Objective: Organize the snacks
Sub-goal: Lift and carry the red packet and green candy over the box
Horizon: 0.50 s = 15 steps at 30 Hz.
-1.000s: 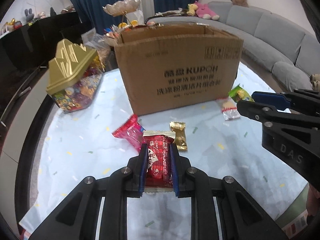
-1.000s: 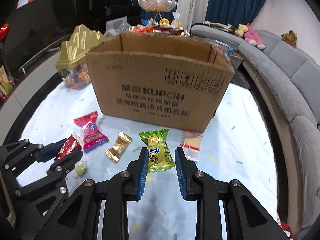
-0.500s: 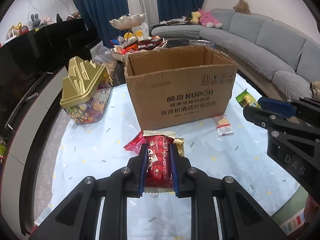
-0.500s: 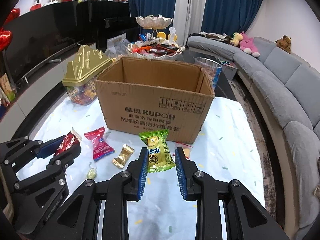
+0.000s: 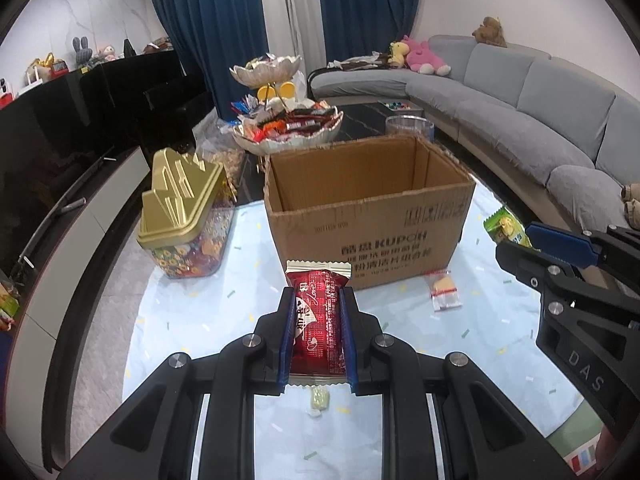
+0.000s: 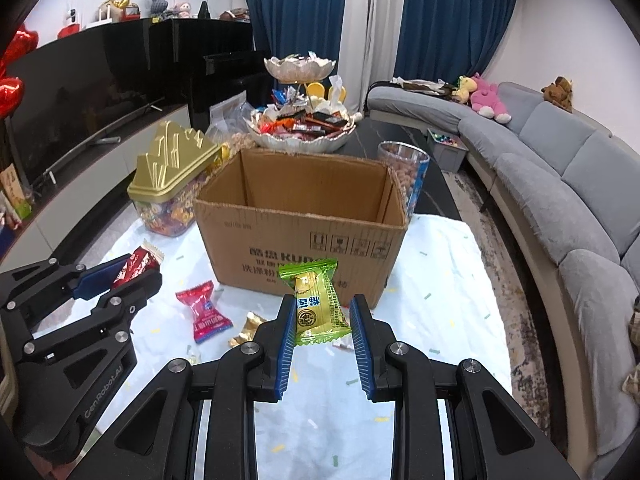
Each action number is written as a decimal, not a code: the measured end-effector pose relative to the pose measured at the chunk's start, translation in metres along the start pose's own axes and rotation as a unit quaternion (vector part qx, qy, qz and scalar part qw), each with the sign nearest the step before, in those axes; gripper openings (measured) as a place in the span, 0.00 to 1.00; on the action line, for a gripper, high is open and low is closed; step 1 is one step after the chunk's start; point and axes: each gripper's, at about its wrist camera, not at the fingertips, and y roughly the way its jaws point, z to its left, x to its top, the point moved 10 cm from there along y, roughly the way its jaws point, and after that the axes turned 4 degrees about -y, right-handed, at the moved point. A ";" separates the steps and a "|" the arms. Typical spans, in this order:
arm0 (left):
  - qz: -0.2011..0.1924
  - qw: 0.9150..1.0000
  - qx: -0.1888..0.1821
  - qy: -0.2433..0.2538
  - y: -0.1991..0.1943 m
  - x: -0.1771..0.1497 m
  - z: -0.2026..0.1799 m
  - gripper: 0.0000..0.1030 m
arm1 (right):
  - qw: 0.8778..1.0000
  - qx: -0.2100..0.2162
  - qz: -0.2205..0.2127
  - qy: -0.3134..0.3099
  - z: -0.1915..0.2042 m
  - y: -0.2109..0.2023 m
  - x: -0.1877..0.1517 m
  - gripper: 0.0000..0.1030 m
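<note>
Left gripper (image 5: 317,340) clamps red packet (image 5: 319,322); right gripper (image 6: 322,330) barely pinches green packet (image 6: 316,306), which may slip short of box (image 6: 304,216).

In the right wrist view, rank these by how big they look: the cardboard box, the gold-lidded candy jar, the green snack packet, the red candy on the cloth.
1. cardboard box
2. gold-lidded candy jar
3. green snack packet, held near the camera, so it looks bigger than it really is
4. red candy

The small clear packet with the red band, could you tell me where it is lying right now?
In the left wrist view, the clear packet lies on the tablecloth, right of centre, just before the cardboard box.
</note>
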 end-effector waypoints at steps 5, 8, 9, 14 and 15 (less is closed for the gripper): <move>-0.006 1.000 0.000 -0.005 -0.003 0.015 0.002 0.21 | 1.000 -0.003 -0.009 0.004 -0.004 -0.005 0.009 0.27; -0.013 1.000 0.001 -0.006 -0.004 0.025 0.003 0.21 | 1.000 -0.004 -0.013 0.005 -0.005 -0.007 0.014 0.27; -0.015 1.000 0.002 -0.006 -0.004 0.027 0.004 0.21 | 1.000 -0.004 -0.015 0.005 -0.006 -0.008 0.017 0.27; -0.023 1.000 0.001 -0.011 -0.007 0.042 0.005 0.21 | 1.000 -0.006 -0.024 0.006 -0.007 -0.012 0.026 0.27; -0.025 1.000 0.000 -0.011 -0.007 0.045 0.005 0.21 | 1.000 -0.006 -0.026 0.006 -0.008 -0.013 0.028 0.27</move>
